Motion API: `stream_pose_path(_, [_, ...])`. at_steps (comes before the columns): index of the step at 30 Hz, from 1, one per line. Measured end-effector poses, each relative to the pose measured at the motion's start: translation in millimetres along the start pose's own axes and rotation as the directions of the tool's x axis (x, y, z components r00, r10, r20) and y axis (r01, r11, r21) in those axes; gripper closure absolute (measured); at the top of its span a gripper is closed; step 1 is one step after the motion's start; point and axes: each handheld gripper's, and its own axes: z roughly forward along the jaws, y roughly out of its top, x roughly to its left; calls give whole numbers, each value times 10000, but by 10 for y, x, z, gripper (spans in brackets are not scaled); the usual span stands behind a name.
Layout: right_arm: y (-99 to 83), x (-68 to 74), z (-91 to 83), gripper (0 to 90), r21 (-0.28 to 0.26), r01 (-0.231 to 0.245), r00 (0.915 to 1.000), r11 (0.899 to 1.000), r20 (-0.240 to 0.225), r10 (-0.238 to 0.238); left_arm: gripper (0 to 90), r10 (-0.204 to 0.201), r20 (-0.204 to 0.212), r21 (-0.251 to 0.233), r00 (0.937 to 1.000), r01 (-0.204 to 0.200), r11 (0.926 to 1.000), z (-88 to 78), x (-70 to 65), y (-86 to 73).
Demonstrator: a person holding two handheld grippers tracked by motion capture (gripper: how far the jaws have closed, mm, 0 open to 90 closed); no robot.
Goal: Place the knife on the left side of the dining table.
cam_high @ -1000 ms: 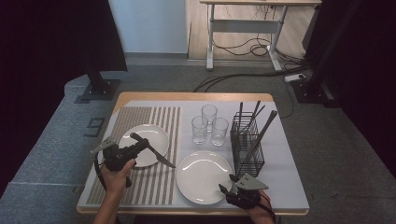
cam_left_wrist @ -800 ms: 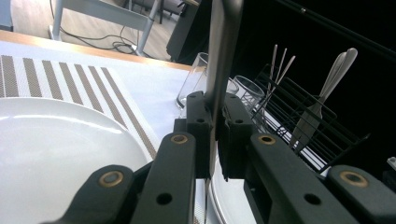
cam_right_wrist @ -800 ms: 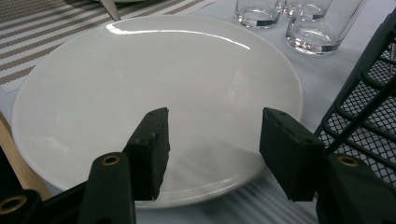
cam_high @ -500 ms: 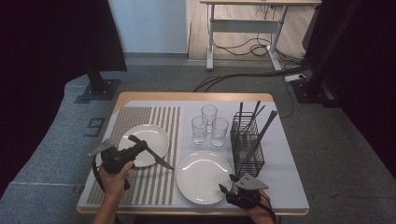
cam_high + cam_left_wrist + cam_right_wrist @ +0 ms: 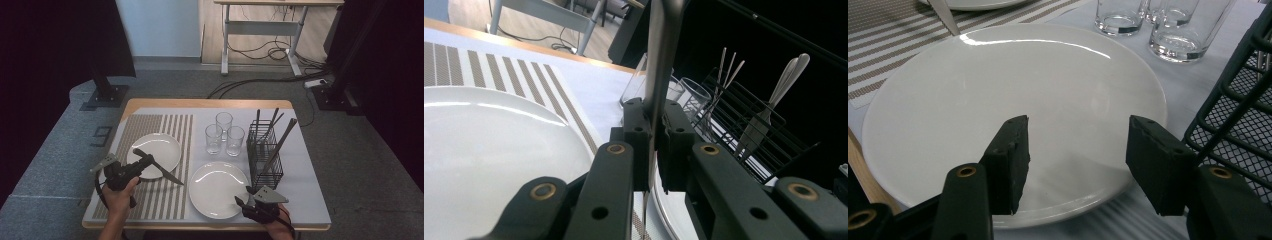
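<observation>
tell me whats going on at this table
A person is laying a table with a gripper in each hand. The left gripper is shut on a knife, held over the striped placemat by the left plate. The right gripper waits with jaws open and nothing between them at the near edge of the right plate. Three glasses and a black wire cutlery basket with utensils stand behind.

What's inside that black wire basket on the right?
The wire basket holds upright cutlery: dark handles in the high view, a pale spoon-like end in the left gripper view. The lower ends are hidden behind the mesh.
</observation>
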Motion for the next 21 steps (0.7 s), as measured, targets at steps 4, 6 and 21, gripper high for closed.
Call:
stream_pose_path(4, [7,-4,3,429,-47,-36,10000,10000,7,36,840,-163,-36,-101,9999,162,9998,-37,7,-34])
stream_pose_path(6, [12,-3,9,429,-49,-32,10000,10000,-20,32,840,-195,-65,-105,9998,194,9998,-67,12,-55])
stream_pose_path(21, [19,25,7,429,-38,43,9998,10000,-190,-43,840,-719,-190,-428,9972,710,9966,-303,39,-180])
